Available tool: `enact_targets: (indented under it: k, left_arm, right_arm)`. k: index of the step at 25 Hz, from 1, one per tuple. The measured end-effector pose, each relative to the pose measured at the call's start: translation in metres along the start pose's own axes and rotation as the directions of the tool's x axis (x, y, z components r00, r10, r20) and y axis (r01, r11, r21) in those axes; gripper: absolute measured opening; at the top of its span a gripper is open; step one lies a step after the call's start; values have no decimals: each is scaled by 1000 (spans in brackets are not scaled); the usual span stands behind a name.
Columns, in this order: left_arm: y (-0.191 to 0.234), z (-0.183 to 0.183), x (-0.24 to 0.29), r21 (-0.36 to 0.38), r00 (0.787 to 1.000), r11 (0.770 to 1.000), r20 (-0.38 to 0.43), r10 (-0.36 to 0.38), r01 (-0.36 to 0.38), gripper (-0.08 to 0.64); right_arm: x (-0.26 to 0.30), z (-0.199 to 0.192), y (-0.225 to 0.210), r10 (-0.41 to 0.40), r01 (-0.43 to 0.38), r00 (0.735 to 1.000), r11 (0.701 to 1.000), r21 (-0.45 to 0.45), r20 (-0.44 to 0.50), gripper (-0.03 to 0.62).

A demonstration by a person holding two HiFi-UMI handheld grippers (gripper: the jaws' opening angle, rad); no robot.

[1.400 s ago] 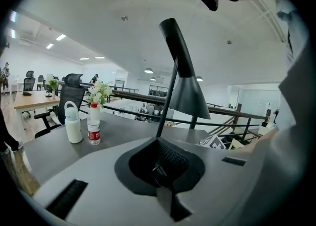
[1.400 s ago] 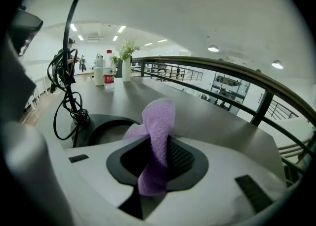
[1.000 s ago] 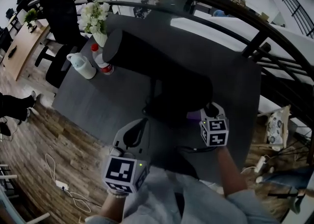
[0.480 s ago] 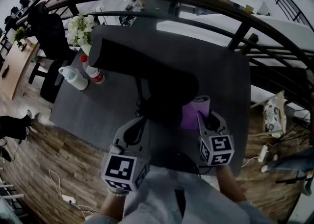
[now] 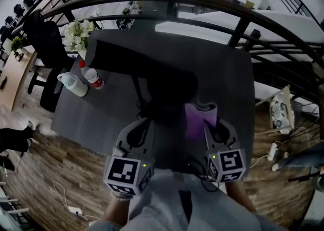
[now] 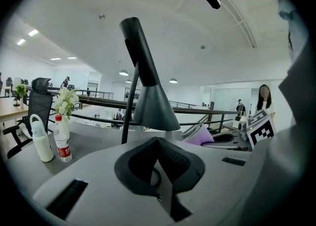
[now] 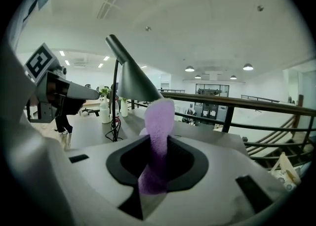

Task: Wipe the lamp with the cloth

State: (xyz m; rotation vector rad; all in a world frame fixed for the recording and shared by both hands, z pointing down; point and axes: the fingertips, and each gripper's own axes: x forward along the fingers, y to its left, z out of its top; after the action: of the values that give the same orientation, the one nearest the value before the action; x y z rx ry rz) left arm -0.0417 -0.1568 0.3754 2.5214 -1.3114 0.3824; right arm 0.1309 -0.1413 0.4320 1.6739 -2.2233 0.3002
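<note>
1. Over at the table's (image 5: 96, 116) far left edge: flowers (image 5: 76, 33), a white jug (image 5: 71, 84) and a red-capped bottle (image 5: 92, 77), bunched together.
2. Left gripper (image 5: 143, 124), jaws pressed together on nothing, sits near the black lamp (image 5: 152, 76), which stands mid-table.
3. Purple cloth (image 5: 199, 119), pinched in the right gripper's (image 5: 213, 127) jaws, sticks up just right of the lamp.

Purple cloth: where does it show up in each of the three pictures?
Head view: cloth right of centre, just ahead of the right gripper.
Left gripper view: cloth low, right of centre, beside the lamp.
Right gripper view: cloth centre, pinched between the jaws.
Shared landmark: the lamp, left of the cloth everywhere.
</note>
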Motion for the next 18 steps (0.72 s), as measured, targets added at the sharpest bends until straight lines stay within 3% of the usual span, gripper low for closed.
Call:
enact_targets:
  k: [6,18]
  left_arm:
    - [-5,0,2,5,999,1000,32,-25,25,9]
    - [-4,-5,-1,-8,1000,1000,16,-25,25,9]
  right_arm:
    - [-6,5,6,8,-8,1000,1000,5,12,91]
    - [-5,11,17,27,-27,999,1000,8,17,89]
